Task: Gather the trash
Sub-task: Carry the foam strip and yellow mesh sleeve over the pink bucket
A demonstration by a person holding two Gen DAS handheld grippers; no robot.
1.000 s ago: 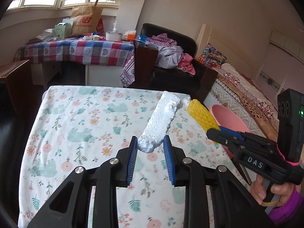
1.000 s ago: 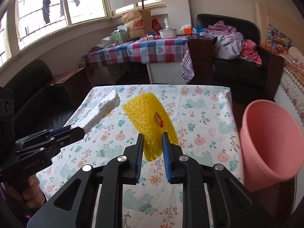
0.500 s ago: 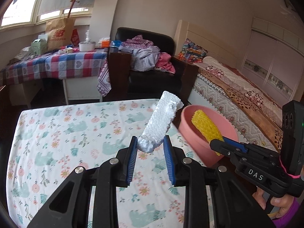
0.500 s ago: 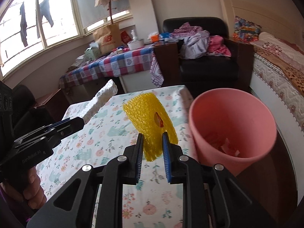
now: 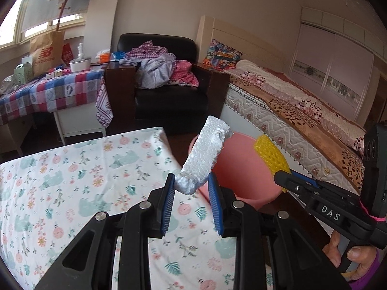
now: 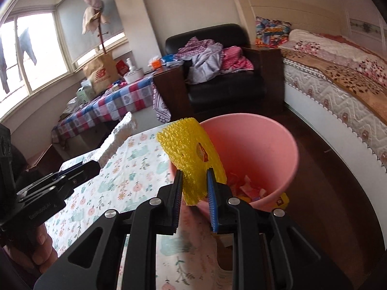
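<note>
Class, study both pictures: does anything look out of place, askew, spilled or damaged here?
One thing: a small yellow packet lies on the floor against the base of the pink bin, outside it, while other scraps sit inside. The white foam piece has a rough, broken end. The armchair is heaped with loose clothes.

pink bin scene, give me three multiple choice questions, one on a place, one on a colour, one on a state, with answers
1. Where does the pink bin stand?
A. on the bed
B. on the floor beside the flowered table
C. on the armchair

2. What colour is the bubble wrap in the right gripper?
A. yellow
B. green
C. blue

3. What is the left gripper doing?
A. hanging open with nothing in it
B. gripping the bin's rim
C. clamped on the white foam piece

Answers: 1 B, the bin stands on dark floor at the table's edge. 2 A, the wrap is bright yellow. 3 C, the blue pads press the foam's lower end.
</note>
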